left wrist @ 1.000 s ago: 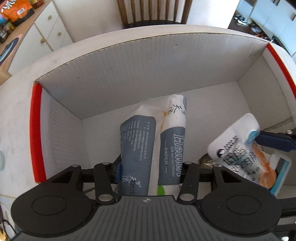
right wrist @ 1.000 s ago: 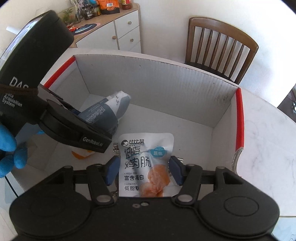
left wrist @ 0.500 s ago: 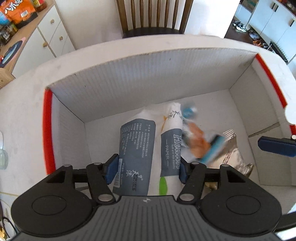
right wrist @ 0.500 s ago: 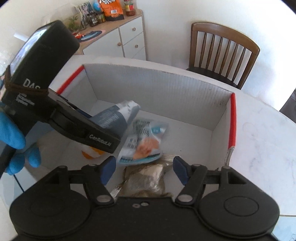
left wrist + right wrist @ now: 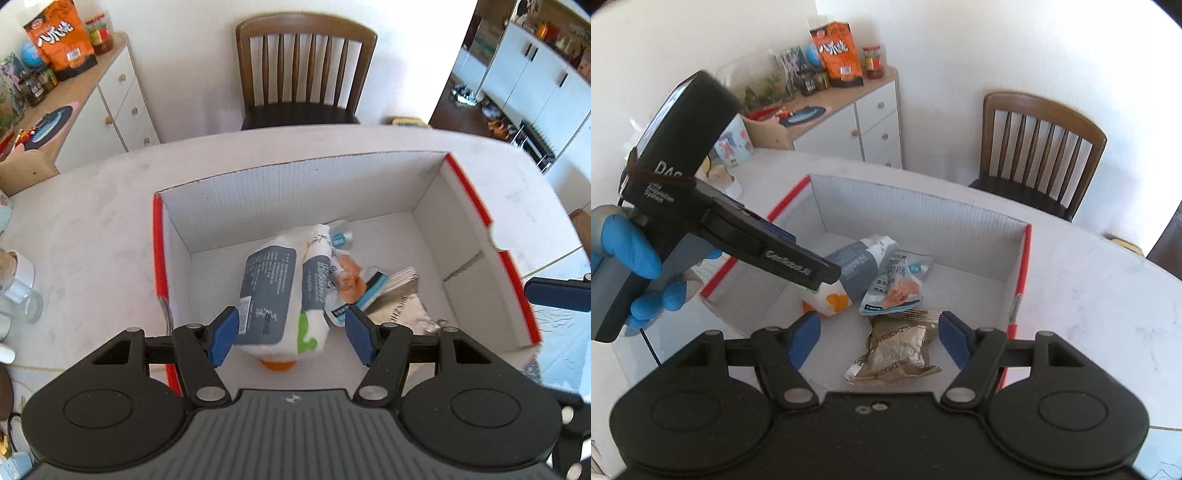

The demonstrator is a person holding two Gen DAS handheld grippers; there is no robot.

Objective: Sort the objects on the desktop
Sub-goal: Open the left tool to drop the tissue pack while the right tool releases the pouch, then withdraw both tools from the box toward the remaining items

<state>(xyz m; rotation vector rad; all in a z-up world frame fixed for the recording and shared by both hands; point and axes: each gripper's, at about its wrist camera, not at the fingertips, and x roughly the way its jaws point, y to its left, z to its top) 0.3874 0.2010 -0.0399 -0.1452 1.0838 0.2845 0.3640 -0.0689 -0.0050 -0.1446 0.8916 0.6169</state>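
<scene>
Both grippers hang above the box (image 5: 469,192) w/ nothing between the pads. L gripper (image 5: 291,338) is spread wide and empty; the tissue pack (image 5: 273,291) sits below it on the box floor, free of the pads. R gripper (image 5: 879,338) is also empty, jaws opening a bit more.

In the box: tissue pack lies w/ its long axis running away from the L gripper toward the far wall, orange end nearest. Sausage pouch (image 5: 895,288) leans on the pack's right side, touching it. Foil pouch (image 5: 899,350) lies flat just in front of the sausage pouch, directly under the R gripper.

All three items look sorted already. Next pick, I'd guess, is outside the box: a glass jar (image 5: 22,302) stands on the table (image 5: 92,229) well off to the left, so L hand is nearer for that side. Right of the box I can't make out anything to grab.
</scene>
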